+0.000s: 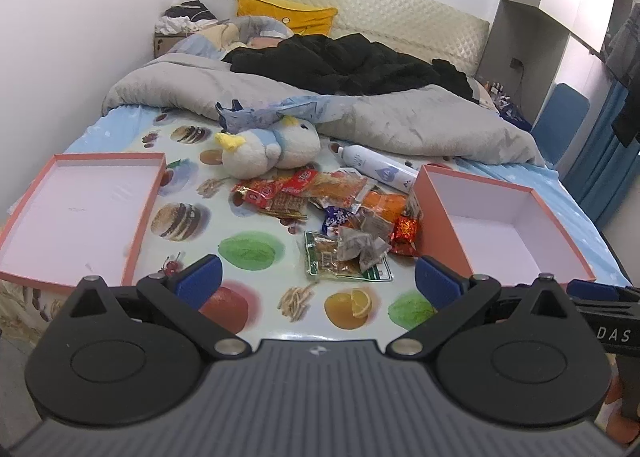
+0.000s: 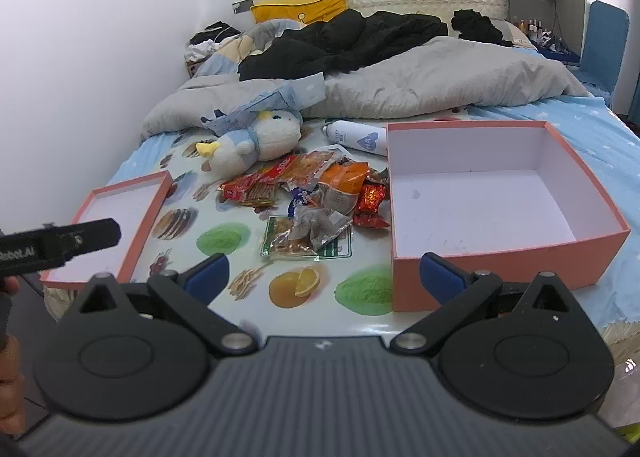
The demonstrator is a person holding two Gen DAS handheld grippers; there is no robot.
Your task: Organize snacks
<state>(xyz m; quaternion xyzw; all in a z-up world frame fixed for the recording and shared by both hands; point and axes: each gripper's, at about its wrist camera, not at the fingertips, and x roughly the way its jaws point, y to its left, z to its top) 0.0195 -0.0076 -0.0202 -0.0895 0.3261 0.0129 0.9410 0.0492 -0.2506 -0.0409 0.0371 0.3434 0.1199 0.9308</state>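
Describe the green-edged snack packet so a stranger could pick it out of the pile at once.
On the fruit-print sheet, between the shallow pink lid on the left and the deep pink box on the right, lies the snack pile. The green-edged packet is the pile's nearest piece, flat, clear-fronted with brown food inside, partly under a crumpled clear wrapper; its neighbours are red and orange.

The left tool [image 1: 318, 277] was held wide open above the food-printed sheet [image 1: 248, 249] of the bed. A pile of snack packets [image 1: 340, 213] was seen between a shallow pink lid [image 1: 80, 213] and a deeper pink box [image 1: 500, 229]. A plush bird [image 1: 268, 145] and a white bottle [image 1: 380, 167] lay just behind the pile.
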